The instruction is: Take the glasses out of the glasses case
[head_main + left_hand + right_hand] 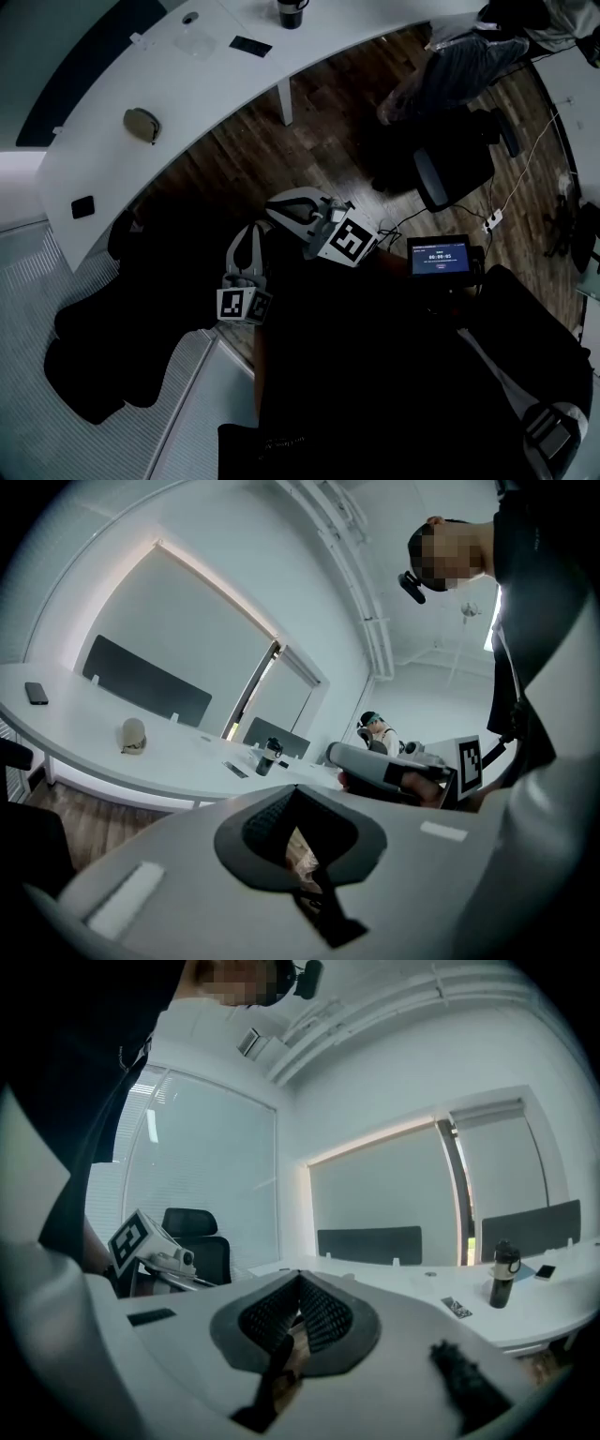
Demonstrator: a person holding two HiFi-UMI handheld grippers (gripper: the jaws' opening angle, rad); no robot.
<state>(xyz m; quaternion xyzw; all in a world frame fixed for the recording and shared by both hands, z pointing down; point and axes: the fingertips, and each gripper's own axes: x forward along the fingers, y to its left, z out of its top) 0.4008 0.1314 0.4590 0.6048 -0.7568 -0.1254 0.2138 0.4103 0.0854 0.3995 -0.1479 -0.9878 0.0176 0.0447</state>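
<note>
- The small black device (82,206) lies flat at the left end of the white desk (103,159); a wide sweep towards the case could knock it off the end
- The glasses case (142,125) sits in the upper left of the head view, on the desk and fairly near its front edge, well apart from both grippers; it looks shut, so the glasses are hidden
- Its shell looks rounded and smooth, so I judge that a one-sided push would send it skating or spinning on the bare top, perhaps over the edge
- The left gripper (251,234), at the centre of the head view, has its jaws pressed together with nothing between them; if they reach the case (133,735) that way they will shove it, not grasp it
- The right gripper (281,211), just beside the left one, is likewise closed and empty; the two are so near each other that they could collide on the way in
- Once the lid is up, too hard a pinch could bend the frame or mark a lens, and lifting without the other gripper steadying the case would drag the case along
- The dark bottle (503,1274), towards the right, stands upright and could topple if an elbow swings wide
</note>
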